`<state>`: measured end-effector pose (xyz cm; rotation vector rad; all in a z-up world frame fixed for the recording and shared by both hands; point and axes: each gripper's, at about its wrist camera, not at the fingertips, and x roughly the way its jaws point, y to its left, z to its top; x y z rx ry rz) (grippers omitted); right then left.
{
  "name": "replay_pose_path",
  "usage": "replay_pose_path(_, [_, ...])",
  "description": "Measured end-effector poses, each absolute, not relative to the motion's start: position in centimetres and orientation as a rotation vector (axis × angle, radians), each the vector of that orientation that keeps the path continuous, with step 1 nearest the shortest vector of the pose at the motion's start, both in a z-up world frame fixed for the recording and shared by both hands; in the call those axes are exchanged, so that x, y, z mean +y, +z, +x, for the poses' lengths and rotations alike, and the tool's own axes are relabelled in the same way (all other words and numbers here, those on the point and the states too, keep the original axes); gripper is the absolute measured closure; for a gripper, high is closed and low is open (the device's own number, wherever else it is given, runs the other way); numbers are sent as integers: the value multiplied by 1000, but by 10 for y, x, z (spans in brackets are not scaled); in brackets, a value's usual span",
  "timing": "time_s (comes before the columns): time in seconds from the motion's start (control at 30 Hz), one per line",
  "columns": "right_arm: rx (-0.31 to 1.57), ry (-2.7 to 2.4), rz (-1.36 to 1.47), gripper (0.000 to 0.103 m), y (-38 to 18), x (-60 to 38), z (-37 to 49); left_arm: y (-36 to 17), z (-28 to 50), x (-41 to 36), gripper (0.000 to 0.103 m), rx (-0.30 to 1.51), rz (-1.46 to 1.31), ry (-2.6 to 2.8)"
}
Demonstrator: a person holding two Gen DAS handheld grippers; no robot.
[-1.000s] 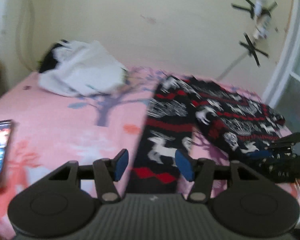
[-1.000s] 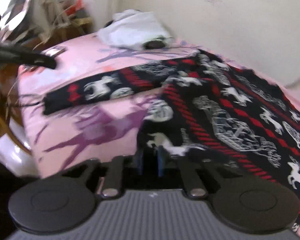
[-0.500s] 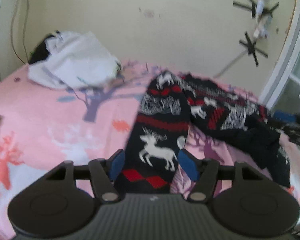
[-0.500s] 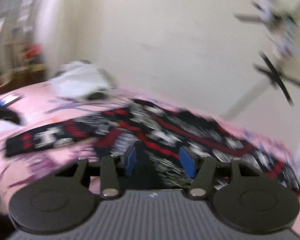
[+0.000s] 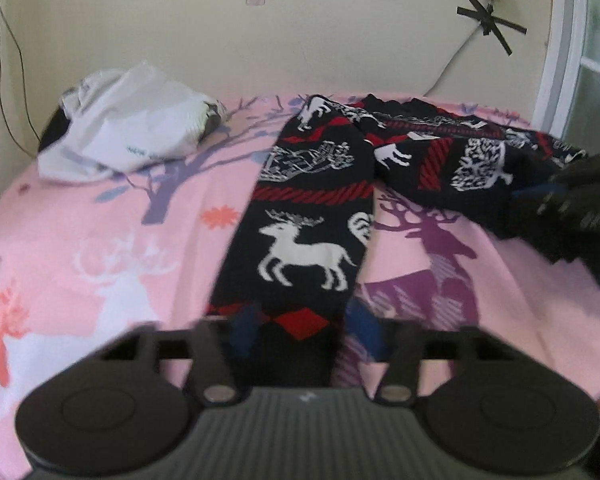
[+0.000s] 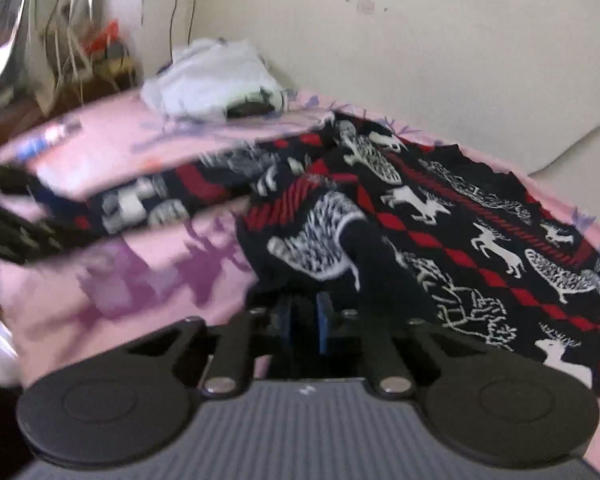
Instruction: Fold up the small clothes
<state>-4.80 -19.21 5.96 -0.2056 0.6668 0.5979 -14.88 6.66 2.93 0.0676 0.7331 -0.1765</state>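
Leggings [image 5: 308, 216], black w/ white deer + red bands, spread on pink sheet [image 5: 100, 248]. One leg runs toward L gripper [image 5: 306, 330]; jaws closing, cuff between blue pads, not yet pinched. R gripper [image 6: 305, 322] clamped tight on bunched fabric of other leg. White cloth pile [image 5: 128, 132] far corner, by wall.

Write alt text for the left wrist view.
The left gripper is closing its blue-padded fingers around the hem of one leg of black reindeer-patterned leggings spread on a pink deer-print bedsheet. A crumpled white garment lies by the wall.
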Motion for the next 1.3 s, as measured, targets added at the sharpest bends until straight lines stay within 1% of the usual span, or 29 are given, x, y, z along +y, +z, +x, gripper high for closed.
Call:
replay_pose_path(0.03, [673,644,-134,101,69,-195,-51,31,-148,69,85,730,56,-191])
replay_pose_path(0.07, [694,711,-19,101,81,-200,-50,35,-148,74,91,729,30,-198])
replay_pose_path(0.1, [714,781,105,101,90,-205,-48,38,-146,80,92,724,11,-187])
replay_pose_path(0.17, [734,987,373,101,102,-215,-44,44,-141,93,92,702,-8,-108])
replay_pose_path(0.2, [738,1089,484,100,106,-215,-42,46,-138,101,90,701,-24,-63])
replay_pose_path(0.23, [741,1125,522,99,107,-213,-43,48,-136,110,86,706,-54,-30])
replay_pose_path(0.27, [748,1125,502,92,107,-208,-44,49,-135,119,83,718,-91,-22])
replay_pose_path(0.3, [755,1094,438,53,106,-203,-47,51,-135,126,76,721,-126,-29])
replay_pose_path(0.33, [751,1051,372,43,104,-201,-51,53,-137,132,70,715,-154,-36])
replay_pose_path(0.37, [724,1003,333,46,101,-203,-55,56,-141,137,66,708,-172,-43])
replay_pose_path(0.4, [713,987,308,45,99,-208,-57,58,-145,139,61,701,-182,-50])
replay_pose_path(0.43, [705,965,307,45,97,-217,-59,61,-148,141,58,694,-194,-62])
replay_pose_path(0.53, [635,845,344,45,100,-255,-60,67,-150,135,55,705,-250,-173])
replay_pose_path(0.7, [505,594,371,44,103,-326,-81,65,-137,91,49,776,-299,-411])
replay_pose_path(0.77, [471,485,399,42,101,-359,-95,60,-126,66,46,817,-293,-471])
replay_pose_path(0.8, [465,431,409,41,96,-374,-101,57,-121,55,42,836,-283,-486])
replay_pose_path(0.83, [464,373,416,41,91,-388,-108,53,-114,43,38,857,-267,-499])
replay_pose_path(0.97, [525,241,439,41,65,-421,-131,35,-90,13,36,957,-251,-547])
replay_pose_path(1.03, [564,222,396,41,52,-420,-141,36,-83,4,29,973,-226,-564])
replay_pose_path(1.13, [616,245,349,41,34,-408,-149,39,-74,-6,29,1006,-178,-578])
replay_pose_path(1.17, [638,262,344,41,27,-403,-148,38,-72,-8,30,1016,-162,-583])
replay_pose_path(1.2, [659,276,344,44,20,-397,-147,38,-72,-11,36,1005,-141,-586])
replay_pose_path(1.23, [679,292,346,46,12,-390,-146,38,-75,-16,58,994,-101,-582])
replay_pose_path(1.27, [685,305,336,63,6,-380,-143,39,-76,-22,72,989,-60,-571])
replay_pose_path(1.3, [660,286,289,97,8,-371,-147,39,-79,-24,94,1001,-39,-573])
